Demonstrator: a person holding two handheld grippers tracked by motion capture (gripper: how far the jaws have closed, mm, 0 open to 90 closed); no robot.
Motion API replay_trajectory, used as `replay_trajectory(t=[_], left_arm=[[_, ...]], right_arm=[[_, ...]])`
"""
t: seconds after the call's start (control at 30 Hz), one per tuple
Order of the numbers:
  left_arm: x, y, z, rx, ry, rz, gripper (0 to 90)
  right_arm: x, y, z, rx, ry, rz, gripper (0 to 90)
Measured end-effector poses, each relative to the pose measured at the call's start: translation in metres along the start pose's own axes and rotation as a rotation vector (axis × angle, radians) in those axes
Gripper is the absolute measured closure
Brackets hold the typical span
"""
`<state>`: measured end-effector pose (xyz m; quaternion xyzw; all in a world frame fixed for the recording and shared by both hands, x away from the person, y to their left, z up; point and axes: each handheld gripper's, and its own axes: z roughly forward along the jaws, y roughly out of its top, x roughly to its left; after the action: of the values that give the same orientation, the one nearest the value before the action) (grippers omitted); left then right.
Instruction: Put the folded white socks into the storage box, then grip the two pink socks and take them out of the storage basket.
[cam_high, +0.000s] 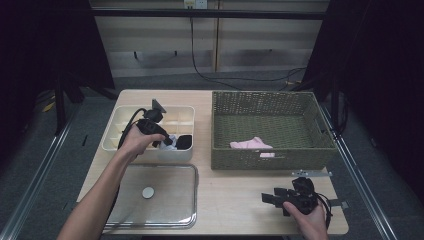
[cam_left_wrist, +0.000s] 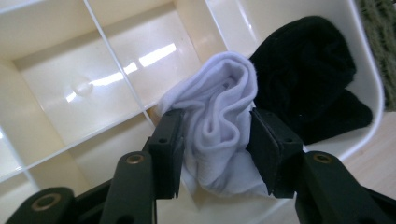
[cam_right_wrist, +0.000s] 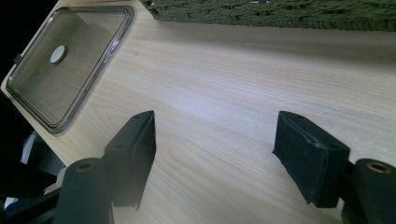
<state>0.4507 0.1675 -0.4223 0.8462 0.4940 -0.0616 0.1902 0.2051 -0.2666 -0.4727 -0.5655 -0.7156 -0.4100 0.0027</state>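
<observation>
Left gripper view, white sock (cam_left_wrist: 219, 126) between jaws

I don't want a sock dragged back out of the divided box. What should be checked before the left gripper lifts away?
1. White sock sits in a compartment of the divided box: ok.
2. Left gripper pads off the sock: cannot tell; the jaws stand close on both sides of it.
3. Black sock in the next compartment, apart from the jaws: ok.
4. Right gripper open, holding nothing, over bare table: ok.
5. Pink cloth waiting in the woven basket: ok.
6. Clear lid lying flat beside the box: ok.
</observation>
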Motion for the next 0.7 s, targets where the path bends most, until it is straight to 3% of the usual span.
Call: replay_trajectory(t=[0.13,0.2,0.23,0.37,0.43,0.7], left_arm=[[0.003,-0.005,-0.014,-0.057,-0.014,-0.016,46.7],[0.004,-0.006,-0.016,-0.062,-0.020,-0.013,42.6],[0.004,-0.009,-0.020,-0.093,-0.032,-0.028,41.9],[0.002,-0.016,-0.025,-0.117,-0.013,-0.013,39.0],[-0.001,-0.021,-0.024,-0.123,-0.023,0.013,37.2],[0.000,-0.035,-0.027,-0.177,-0.043,0.023,31.2]], right_arm=[[0.000,0.000,0.000,-0.002,0.001,0.001,29.4],[0.000,0.001,-0.001,-0.004,-0.001,0.000,29.4],[0.001,0.000,-0.001,-0.006,0.001,-0.001,29.4],[0.001,0.000,-0.002,-0.006,0.000,0.001,29.4],[0.000,0.000,-0.003,-0.010,0.001,0.000,29.4],[-0.001,0.000,-0.004,-0.013,-0.003,0.008,29.4]])
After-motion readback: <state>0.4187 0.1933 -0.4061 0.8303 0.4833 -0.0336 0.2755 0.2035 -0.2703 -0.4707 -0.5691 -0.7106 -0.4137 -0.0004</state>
